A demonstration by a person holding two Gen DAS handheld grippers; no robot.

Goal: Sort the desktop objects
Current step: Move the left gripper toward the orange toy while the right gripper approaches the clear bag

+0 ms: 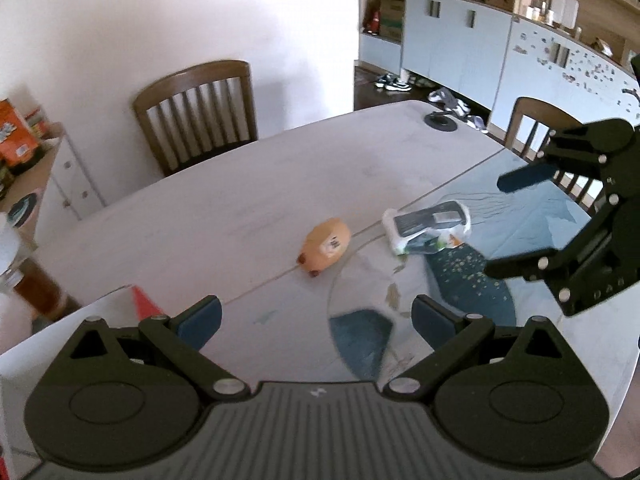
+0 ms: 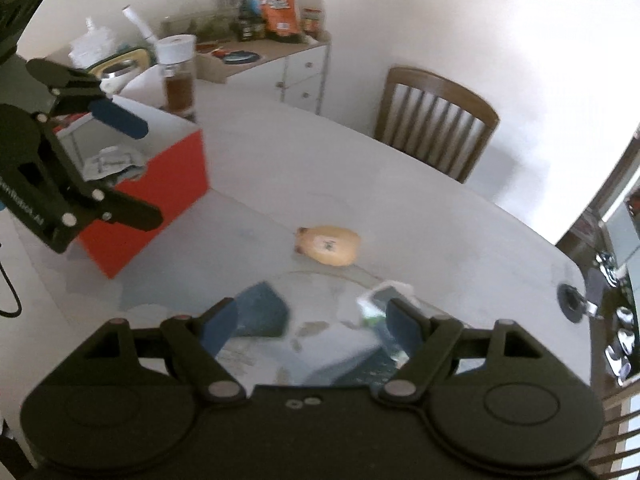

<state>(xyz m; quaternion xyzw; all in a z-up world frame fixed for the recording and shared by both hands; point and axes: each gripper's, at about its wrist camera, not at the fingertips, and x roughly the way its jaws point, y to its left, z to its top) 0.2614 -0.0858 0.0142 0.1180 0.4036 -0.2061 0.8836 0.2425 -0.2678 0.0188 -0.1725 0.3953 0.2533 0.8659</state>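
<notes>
Both claws are hanging wide and empty over the desk as we are looking on.
We are seeing the left claw with nothing between its blue pads, and the right claw spread the same way, holding nothing. An orange, egg-shaped toy is lying on the bare desk just beyond the edge of the blue patterned mat. A white packet is resting on that mat near the toy. A red box is standing well to the left.
</notes>
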